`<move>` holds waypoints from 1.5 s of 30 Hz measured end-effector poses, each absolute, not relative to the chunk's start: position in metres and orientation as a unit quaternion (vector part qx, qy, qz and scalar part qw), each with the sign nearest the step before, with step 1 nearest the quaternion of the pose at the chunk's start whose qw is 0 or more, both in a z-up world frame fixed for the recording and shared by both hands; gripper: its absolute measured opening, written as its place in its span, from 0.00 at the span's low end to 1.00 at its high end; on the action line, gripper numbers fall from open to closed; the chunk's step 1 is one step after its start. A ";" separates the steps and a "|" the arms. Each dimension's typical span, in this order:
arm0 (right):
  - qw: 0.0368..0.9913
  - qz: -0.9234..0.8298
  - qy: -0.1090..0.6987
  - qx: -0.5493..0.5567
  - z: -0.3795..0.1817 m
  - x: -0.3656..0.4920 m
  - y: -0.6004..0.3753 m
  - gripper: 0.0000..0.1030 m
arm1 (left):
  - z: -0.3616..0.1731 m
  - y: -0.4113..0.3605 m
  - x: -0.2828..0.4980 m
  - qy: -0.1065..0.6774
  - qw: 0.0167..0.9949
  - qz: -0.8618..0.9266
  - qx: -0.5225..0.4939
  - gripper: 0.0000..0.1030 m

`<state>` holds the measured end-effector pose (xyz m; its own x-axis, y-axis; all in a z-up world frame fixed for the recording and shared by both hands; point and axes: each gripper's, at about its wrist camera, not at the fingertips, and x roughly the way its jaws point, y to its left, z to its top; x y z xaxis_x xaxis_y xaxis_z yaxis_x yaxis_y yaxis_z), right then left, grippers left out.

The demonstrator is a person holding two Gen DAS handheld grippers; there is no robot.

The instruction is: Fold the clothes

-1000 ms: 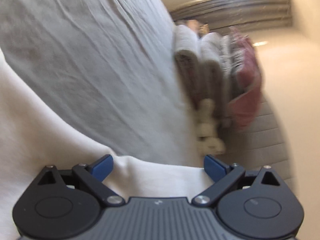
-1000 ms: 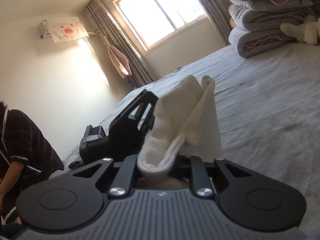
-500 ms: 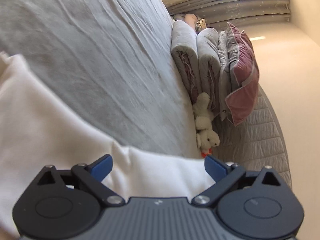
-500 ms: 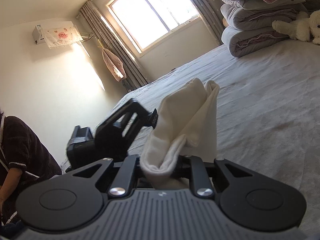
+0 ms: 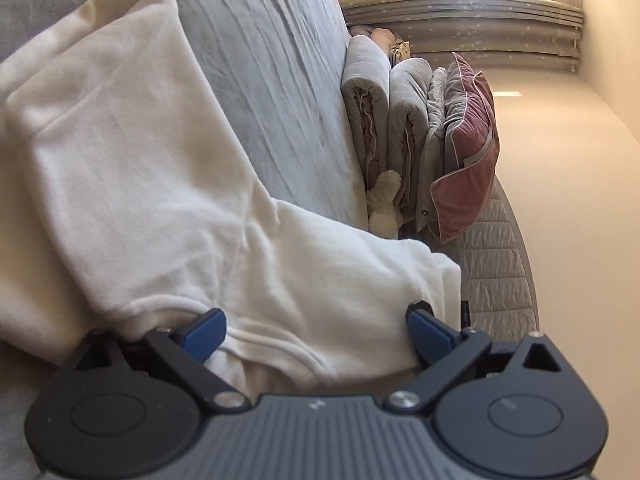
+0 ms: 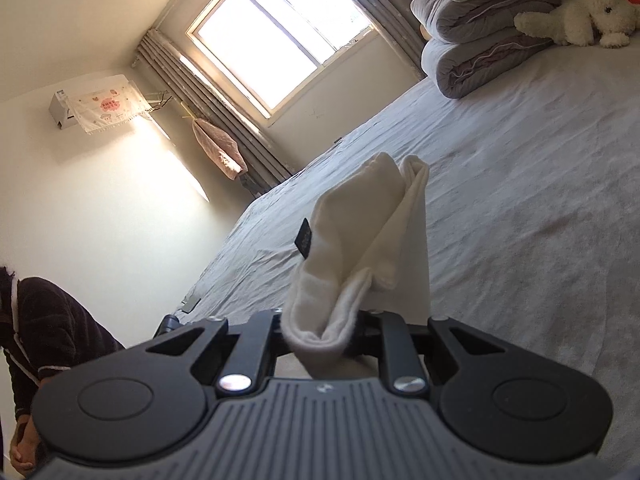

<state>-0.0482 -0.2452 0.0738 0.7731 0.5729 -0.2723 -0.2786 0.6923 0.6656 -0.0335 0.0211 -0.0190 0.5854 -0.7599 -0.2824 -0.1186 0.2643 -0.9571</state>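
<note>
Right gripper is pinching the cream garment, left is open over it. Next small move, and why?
Probably close the left gripper on the cream garment: its blue fingers stand wide apart with fabric between, while the right gripper already clamps a bunched edge.

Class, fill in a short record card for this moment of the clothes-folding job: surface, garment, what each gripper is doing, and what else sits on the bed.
surface: grey bed sheet
garment: cream garment, draped in front of the left gripper, bunched in the right
left gripper: jaws wide apart, cloth lying between them, no pinch visible
right gripper: shut on a bunched fold of the garment
also on bed: folded quilts, white plush toy, pink pillow
</note>
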 end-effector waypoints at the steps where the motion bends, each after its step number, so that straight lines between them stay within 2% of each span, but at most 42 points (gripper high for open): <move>1: 0.892 0.236 0.236 0.306 0.075 -0.049 -0.245 0.18 | -0.016 0.025 -0.034 0.390 0.687 -0.236 -0.566 0.94; 7: 0.922 0.237 0.219 0.214 0.089 -0.061 -0.219 0.18 | 0.034 0.083 -0.036 0.320 0.730 -0.249 -0.550 0.97; 14: 0.937 0.252 0.225 0.092 0.092 -0.064 -0.152 0.18 | 0.039 0.142 -0.036 0.298 0.740 -0.219 -0.562 0.97; 19: 0.933 0.250 0.257 -0.011 0.078 -0.060 -0.087 0.18 | 0.037 0.165 -0.037 0.298 0.756 -0.185 -0.553 0.97; 26: 0.925 0.219 0.273 -0.147 0.028 -0.066 -0.019 0.19 | 0.033 0.174 -0.033 0.327 0.773 -0.176 -0.515 0.97; 32: 0.926 0.229 0.253 -0.161 0.023 -0.075 -0.018 0.30 | 0.032 0.167 -0.024 0.341 0.783 -0.178 -0.488 0.97; 33: 0.925 0.240 0.255 -0.147 0.025 -0.075 -0.023 0.38 | 0.032 0.166 -0.022 0.344 0.785 -0.179 -0.483 0.97; 34: 0.922 0.259 0.260 -0.124 0.027 -0.075 -0.029 0.60 | 0.033 0.164 -0.021 0.347 0.786 -0.179 -0.480 0.97; 36: 0.907 0.320 0.263 -0.076 0.035 -0.081 -0.042 0.90 | 0.034 0.162 -0.020 0.350 0.787 -0.181 -0.475 0.97; 37: 0.902 0.342 0.257 -0.067 0.039 -0.088 -0.047 0.93 | 0.036 0.162 -0.020 0.350 0.787 -0.184 -0.474 0.97; 41: 0.899 0.366 0.224 -0.087 0.060 -0.115 -0.065 0.93 | 0.049 0.168 -0.025 0.331 0.797 -0.197 -0.465 0.97; 45: 0.908 0.350 0.211 -0.094 0.080 -0.124 -0.102 0.89 | 0.060 0.168 -0.034 0.330 0.809 -0.203 -0.442 0.97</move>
